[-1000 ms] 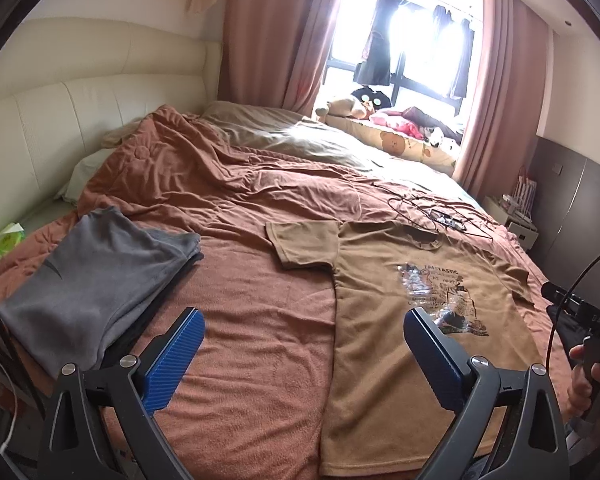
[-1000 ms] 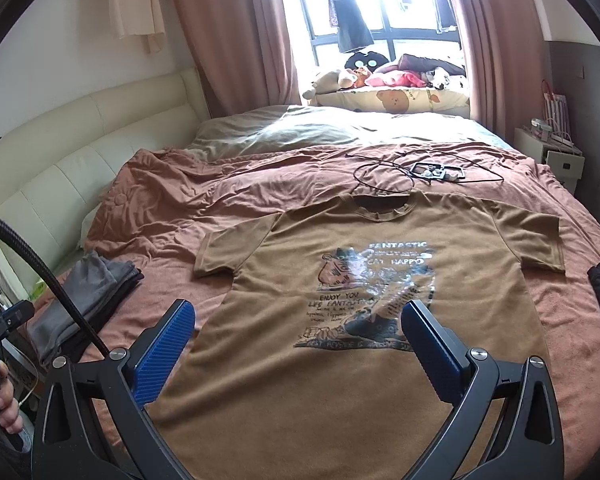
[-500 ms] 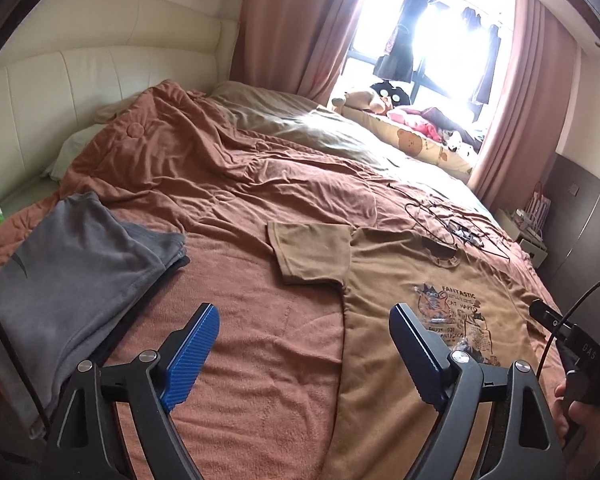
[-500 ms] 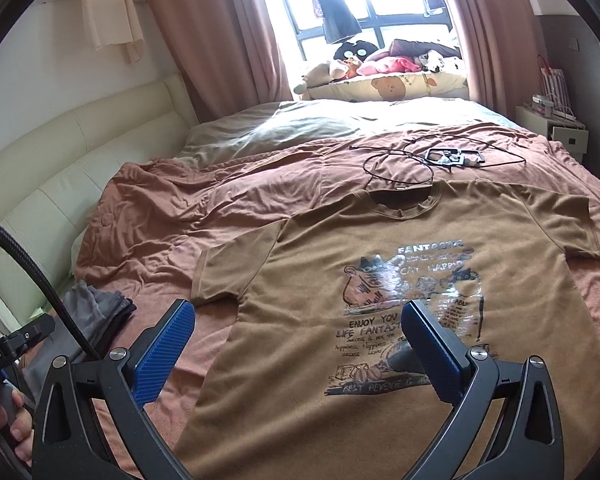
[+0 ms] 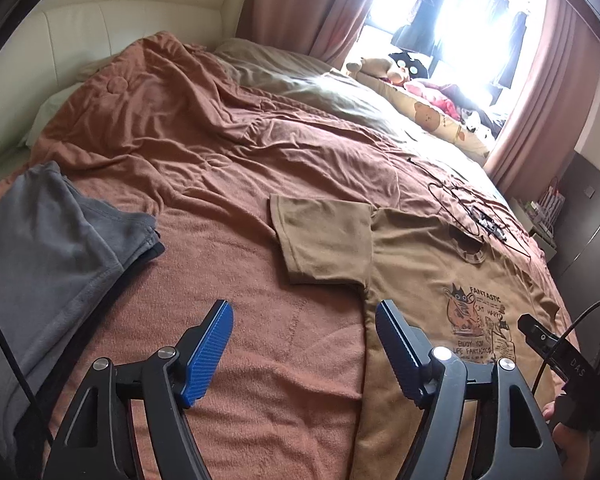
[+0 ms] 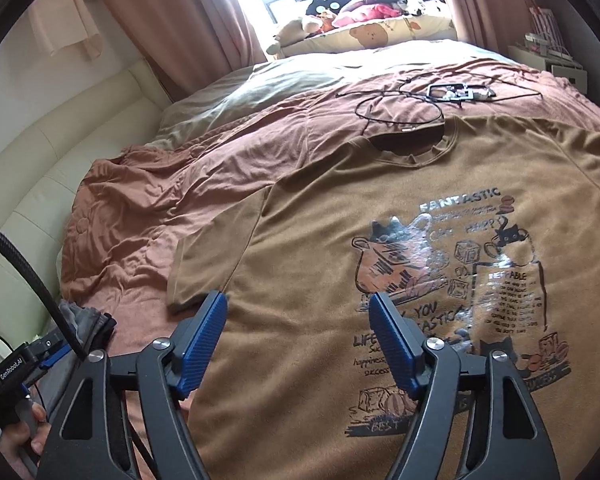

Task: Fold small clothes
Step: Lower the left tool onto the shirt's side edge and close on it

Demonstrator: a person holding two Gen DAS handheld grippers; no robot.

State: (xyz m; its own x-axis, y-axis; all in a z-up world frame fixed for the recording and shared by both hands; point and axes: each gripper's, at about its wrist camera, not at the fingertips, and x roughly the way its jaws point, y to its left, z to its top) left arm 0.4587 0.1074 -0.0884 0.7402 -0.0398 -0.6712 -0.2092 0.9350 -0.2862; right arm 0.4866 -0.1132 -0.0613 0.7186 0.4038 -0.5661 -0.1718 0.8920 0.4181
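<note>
Both grippers have come lower and closer to the brown T-shirt [image 6: 380,240] since a second ago, and its near sleeve [image 5: 324,236] now looms larger. The shirt lies flat, print up, on the bed [image 5: 260,360], collar away from the grippers. The left gripper [image 5: 304,344] hovers just short of that sleeve, fingers wide and empty; the right gripper [image 6: 298,332] hangs over the shirt's chest, equally wide. A clean fold probably means pinching sleeve hem and side seam together, lifting little. Beyond the shirt's collar lie black cables [image 6: 420,96]; left of the shirt sits folded grey clothing [image 5: 48,248]; farther past the collar, plush toys [image 6: 340,12] line a bright window.
</note>
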